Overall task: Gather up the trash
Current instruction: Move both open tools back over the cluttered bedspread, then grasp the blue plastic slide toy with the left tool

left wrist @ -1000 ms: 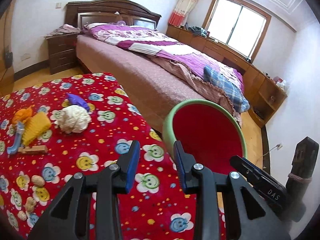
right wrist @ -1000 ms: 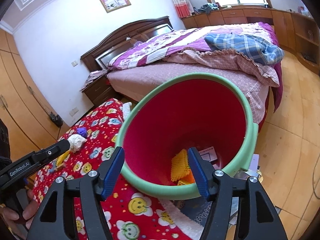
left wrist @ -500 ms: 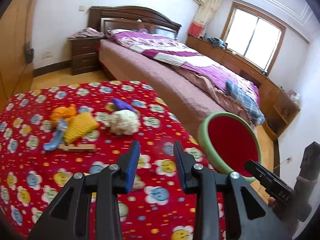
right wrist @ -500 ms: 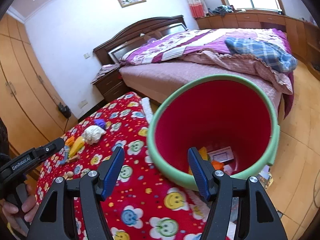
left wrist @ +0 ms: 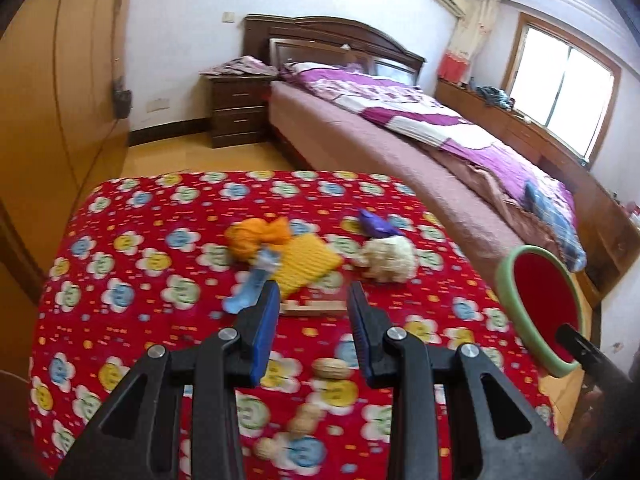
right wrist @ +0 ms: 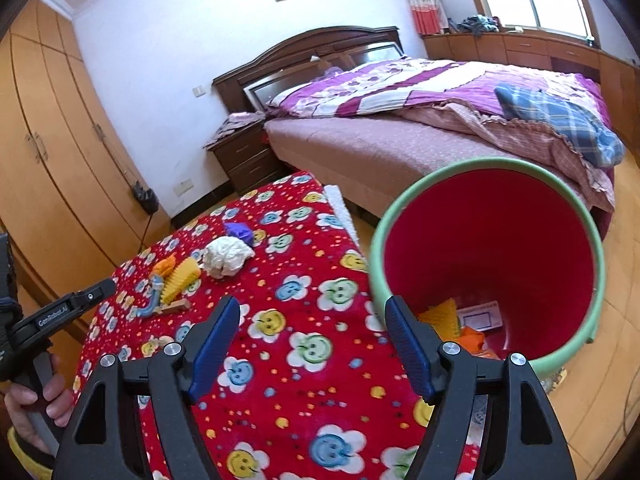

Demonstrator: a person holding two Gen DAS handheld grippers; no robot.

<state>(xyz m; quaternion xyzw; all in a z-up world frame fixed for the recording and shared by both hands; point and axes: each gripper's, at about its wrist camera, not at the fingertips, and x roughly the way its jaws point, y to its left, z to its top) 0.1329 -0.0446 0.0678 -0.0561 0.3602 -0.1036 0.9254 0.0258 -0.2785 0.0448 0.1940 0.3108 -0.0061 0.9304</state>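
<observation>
One bin (right wrist: pixel 486 264) – tilted, mouth toward camera | wooden stick (left wrist: pixel 314 307) – crosswise

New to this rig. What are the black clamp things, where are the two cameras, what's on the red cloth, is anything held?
No robot here: a person carries a handheld two-finger gripper in each hand, with a fisheye camera on each looking along its fingers. One view shows the left gripper, the other the right gripper. Neither holds anything; the left's jaws are partly apart, the right's are opening. On the red flowered cloth lie trash pieces: a crumpled white paper ball, a purple scrap, an orange wad, a yellow knitted piece, a blue strip, a wooden stick and peanuts. The red bin with a green rim beside the cloth already holds some scraps.
</observation>
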